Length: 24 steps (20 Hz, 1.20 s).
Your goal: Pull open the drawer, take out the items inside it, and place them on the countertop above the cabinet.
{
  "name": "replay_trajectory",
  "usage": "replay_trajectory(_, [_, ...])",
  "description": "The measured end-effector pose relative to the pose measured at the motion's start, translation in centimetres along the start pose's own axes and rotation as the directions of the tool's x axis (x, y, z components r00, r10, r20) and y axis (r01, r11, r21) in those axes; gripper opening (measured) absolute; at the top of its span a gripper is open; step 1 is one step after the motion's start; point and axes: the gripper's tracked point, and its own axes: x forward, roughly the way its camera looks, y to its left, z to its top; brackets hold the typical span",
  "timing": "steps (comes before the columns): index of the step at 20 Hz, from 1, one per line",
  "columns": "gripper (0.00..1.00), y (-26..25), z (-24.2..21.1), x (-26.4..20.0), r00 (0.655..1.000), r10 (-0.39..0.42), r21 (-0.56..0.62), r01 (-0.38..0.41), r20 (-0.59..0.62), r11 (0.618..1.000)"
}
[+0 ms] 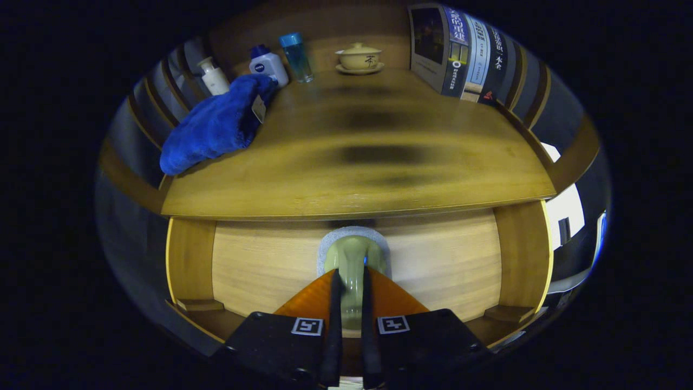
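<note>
1. The tool (351, 287) is sitting low in front of the cabinet, its two fingers (335, 303) drawn in close together, one on each side of the pale green drawer handle (353, 260). Both fingers appear to be pressing on it, so the tool is clamping the handle.
2. The handle is standing out from a grey backplate (352, 234) in the middle of the drawer front (433, 265), a light wood panel just under the lip of the tabletop (379, 179).
3. Step in hand, by my reading: the pull. Whether the drawer is already coming out cannot be told; no gap is showing along its top edge, and nothing of its contents is showing.
4. The items to be taken out are presumably lying inside the drawer, behind the front panel.
5. On the tabletop a blue cloth (214, 127) is lying beside a white pump bottle (214, 77), a white bottle with a blue cap (268, 64) and a clear blue bottle (296, 57). A lidded tea bowl (359, 57) is standing on its saucer at the back; books (460, 51) are standing on the other side.
6. The middle of the tabletop is looking bare, a fair landing place.
7. Next move calls for a straight pull back along the drawer's travel, grip held firm so the rounded handle is not slipping out.
</note>
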Motion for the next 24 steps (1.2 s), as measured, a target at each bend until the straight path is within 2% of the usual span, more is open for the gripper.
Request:
replay_trajectory(11, [0.23, -0.1, 1.7, -6.1, 0.999, -0.004, -0.034, 0.006, 0.047, 0.999])
replay_trajectory(17, [0.23, 0.0, 3.1, -8.2, 0.998, -0.003, -0.037, 0.005, 0.068, 0.999])
replay_trajectory(24, [0.23, 0.1, 7.1, -8.5, 0.996, -0.013, -0.041, 0.017, 0.091, 0.999])
